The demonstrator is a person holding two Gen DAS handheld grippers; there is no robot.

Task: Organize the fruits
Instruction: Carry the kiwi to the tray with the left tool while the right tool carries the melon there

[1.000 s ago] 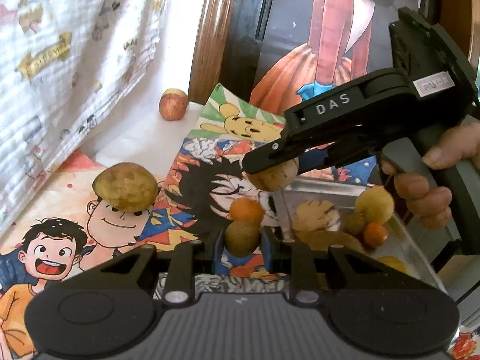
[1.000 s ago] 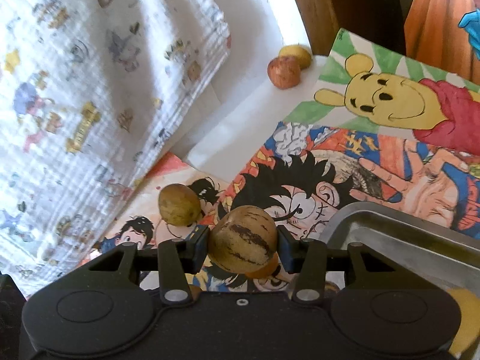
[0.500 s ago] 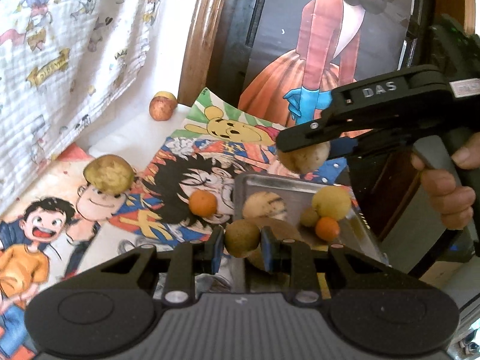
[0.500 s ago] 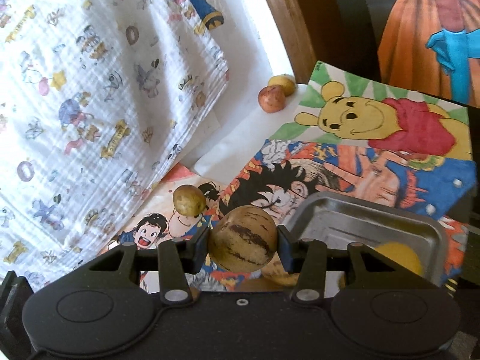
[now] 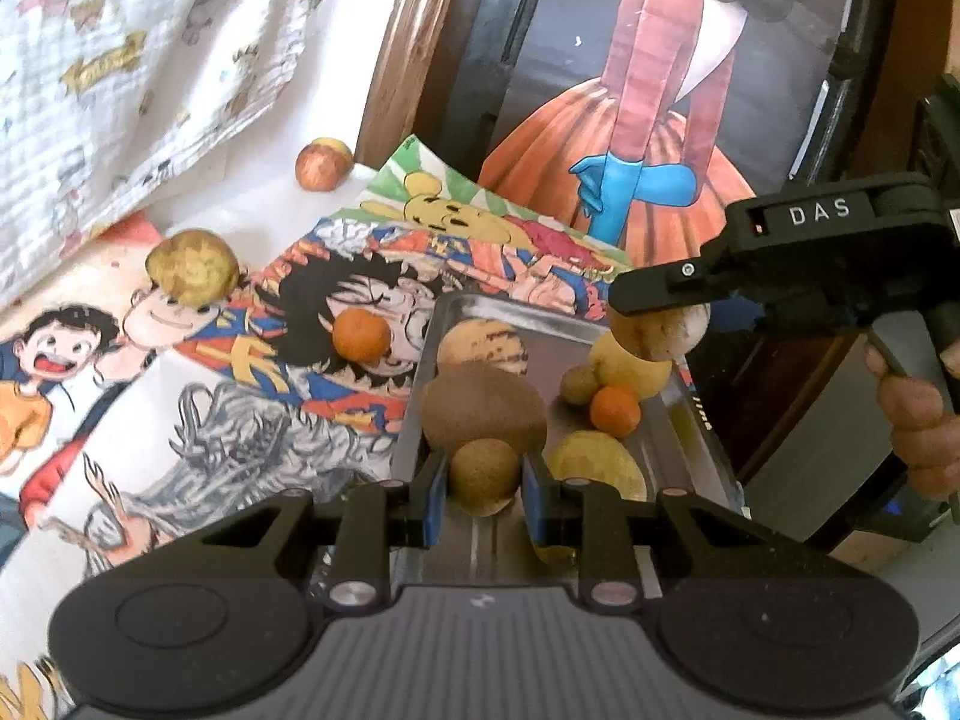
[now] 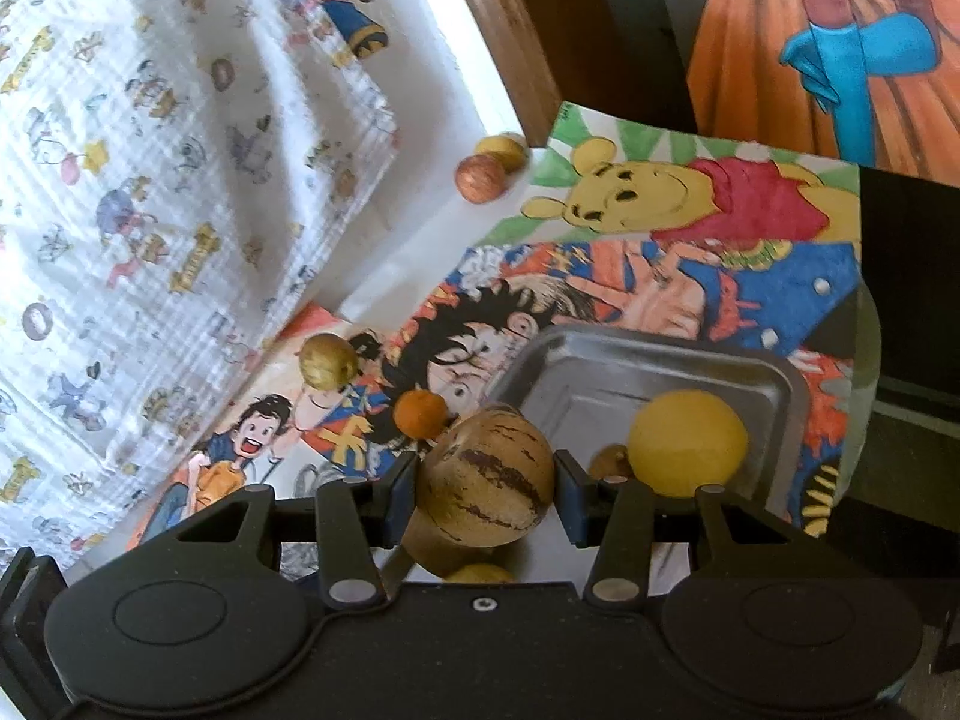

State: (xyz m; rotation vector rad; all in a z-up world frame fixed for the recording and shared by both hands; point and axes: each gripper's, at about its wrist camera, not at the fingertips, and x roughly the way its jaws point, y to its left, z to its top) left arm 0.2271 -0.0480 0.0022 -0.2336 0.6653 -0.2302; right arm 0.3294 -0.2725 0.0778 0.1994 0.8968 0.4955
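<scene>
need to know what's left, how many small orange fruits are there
2: one orange fruit lies loose on the cartoon mat left of the metal tray; the other sits inside it. More may be hidden.

cartoon-print cloth (image 6: 150, 210) hanging left | dark wood frame (image 5: 408, 48) | bright daylight

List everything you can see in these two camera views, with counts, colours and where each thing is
Metal tray: one, silver, on the cartoon-print cloth.
Fruits lying in tray: at least six, brown, tan, yellow, orange.
Orange fruit: one, on the cloth left of the tray.
Greenish-brown fruit: one, on the cloth, farther left.
Reddish fruit and yellow fruit: one each, together by the wooden frame.
Printed white fabric: one, draped at left.
Painted figure in orange skirt: one, behind.
Left gripper: black, clamped on small brown fruit.
Right gripper: black, clamped on striped tan fruit.
Hand: one, holding the right gripper.
</scene>
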